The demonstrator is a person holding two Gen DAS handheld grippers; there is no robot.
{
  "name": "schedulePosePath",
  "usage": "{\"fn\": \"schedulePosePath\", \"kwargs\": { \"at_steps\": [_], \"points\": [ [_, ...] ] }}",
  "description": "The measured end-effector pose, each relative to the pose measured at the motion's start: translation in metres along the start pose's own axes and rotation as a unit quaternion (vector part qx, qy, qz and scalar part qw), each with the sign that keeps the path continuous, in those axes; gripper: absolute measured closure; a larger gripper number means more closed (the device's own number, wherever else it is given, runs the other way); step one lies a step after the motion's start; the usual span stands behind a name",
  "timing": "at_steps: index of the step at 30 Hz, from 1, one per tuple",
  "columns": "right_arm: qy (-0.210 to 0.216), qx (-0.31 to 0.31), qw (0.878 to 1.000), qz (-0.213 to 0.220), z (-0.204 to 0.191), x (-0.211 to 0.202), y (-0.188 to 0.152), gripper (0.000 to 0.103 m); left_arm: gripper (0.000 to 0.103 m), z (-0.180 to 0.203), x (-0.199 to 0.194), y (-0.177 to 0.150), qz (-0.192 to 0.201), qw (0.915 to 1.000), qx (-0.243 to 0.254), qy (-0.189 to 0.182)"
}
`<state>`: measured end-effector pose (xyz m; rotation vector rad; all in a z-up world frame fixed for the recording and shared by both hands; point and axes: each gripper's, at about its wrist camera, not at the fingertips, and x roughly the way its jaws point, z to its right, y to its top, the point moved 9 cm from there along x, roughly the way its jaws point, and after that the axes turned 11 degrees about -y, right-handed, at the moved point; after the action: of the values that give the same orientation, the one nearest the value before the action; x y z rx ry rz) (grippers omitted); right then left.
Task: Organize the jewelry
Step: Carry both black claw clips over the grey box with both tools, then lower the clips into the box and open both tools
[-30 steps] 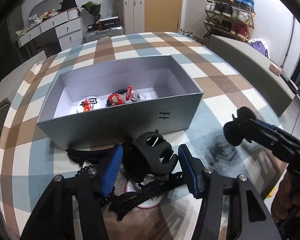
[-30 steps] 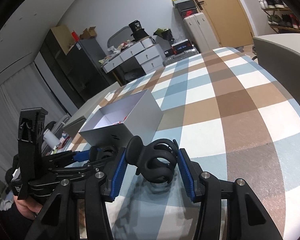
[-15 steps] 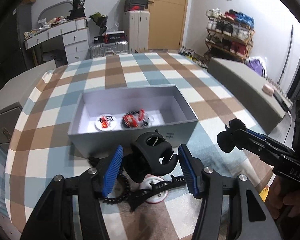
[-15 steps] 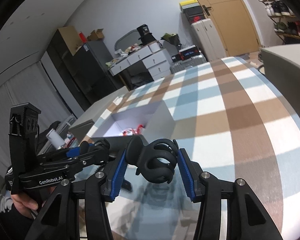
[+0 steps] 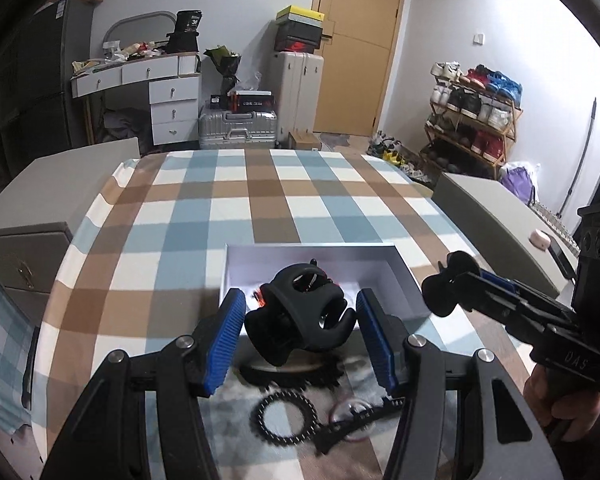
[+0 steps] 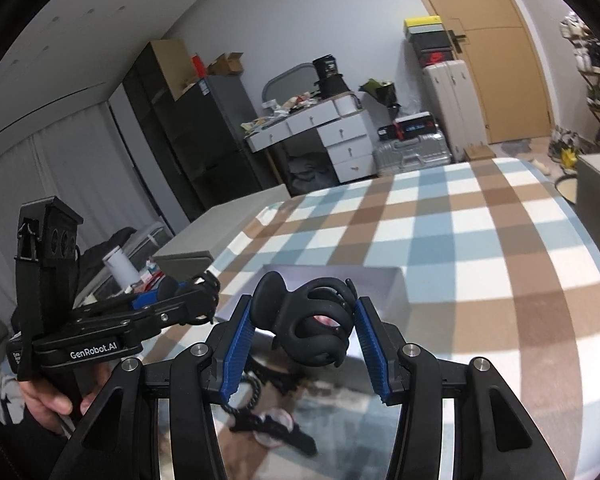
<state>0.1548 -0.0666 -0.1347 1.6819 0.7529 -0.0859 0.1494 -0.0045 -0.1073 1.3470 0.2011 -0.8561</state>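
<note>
Nearest, the left gripper [image 5: 300, 330] grasps a black claw hair clip [image 5: 298, 316] between its blue pads, and the right gripper [image 6: 302, 336] grasps a second black claw clip [image 6: 312, 326], both lifted just in front of the grey box [image 5: 404, 280]. Under them, on the checked surface [image 5: 228, 204] before the box, lie a black beaded bracelet [image 5: 286, 420] and a toothed black headband [image 5: 360, 426]. The clips look light, rigid and smooth, so probably slippery; squeezing the broad sides suits them, while the box beyond holds small red trinkets [image 5: 260, 300].
</note>
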Motion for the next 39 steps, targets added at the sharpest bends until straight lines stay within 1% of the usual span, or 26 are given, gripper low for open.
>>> {"fn": "schedulePosePath", "kwargs": {
  "at_steps": [9, 20, 24, 32, 39],
  "points": [
    [0.012, -0.010, 1.000, -0.002, -0.017, 0.025, 0.016, 0.054, 0.051, -0.014, 0.010, 0.014, 0.005, 0.9999, -0.009, -0.012],
    [0.009, -0.014, 1.000, -0.006, -0.018, 0.045, 0.026, 0.054, 0.051, -0.020, 0.028, 0.017, -0.010, 0.9995, -0.011, -0.027],
    [0.007, -0.011, 1.000, -0.013, -0.015, 0.053, 0.026, 0.054, 0.051, -0.022, 0.037, 0.014, -0.022, 0.9991, -0.012, -0.033],
    [-0.004, -0.007, 0.999, -0.042, -0.005, 0.072, 0.017, 0.054, 0.051, -0.027, 0.049, 0.010, -0.030, 0.9983, -0.026, -0.043],
    [-0.016, -0.001, 0.998, -0.062, 0.005, 0.084, 0.008, 0.054, 0.051, -0.022, 0.061, 0.006, -0.048, 0.9973, -0.018, -0.052]
  ]
}}
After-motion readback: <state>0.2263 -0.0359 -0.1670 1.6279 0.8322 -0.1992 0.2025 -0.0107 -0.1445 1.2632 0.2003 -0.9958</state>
